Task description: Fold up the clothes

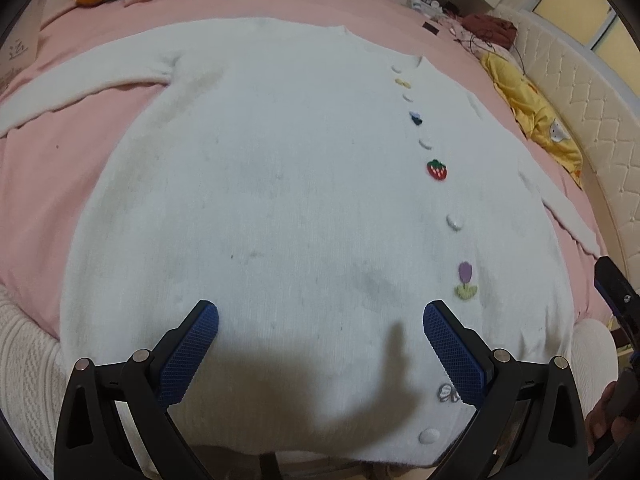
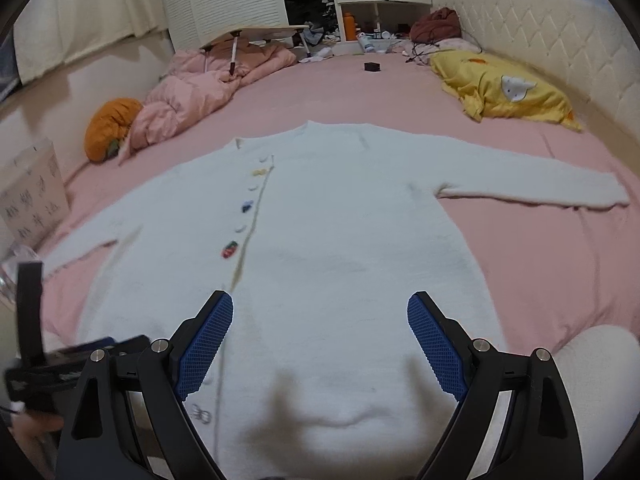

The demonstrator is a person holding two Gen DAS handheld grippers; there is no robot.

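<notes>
A white fuzzy cardigan (image 1: 280,184) lies flat and face up on the pink bed, both sleeves spread out. It also shows in the right wrist view (image 2: 340,240). A row of buttons and small patches, with a red strawberry (image 1: 437,169), runs down its front. My left gripper (image 1: 320,344) is open and empty, just above the hem on the cardigan's left half. My right gripper (image 2: 320,340) is open and empty above the hem on the right half. Neither touches the fabric as far as I can tell.
The pink bed sheet (image 2: 540,272) surrounds the cardigan. A yellow pillow (image 2: 508,88) lies at the back right by the padded headboard (image 2: 540,24). A crumpled pink duvet (image 2: 200,92) and an orange cushion (image 2: 110,128) lie at the back left. A cardboard box (image 2: 32,196) stands at the left edge.
</notes>
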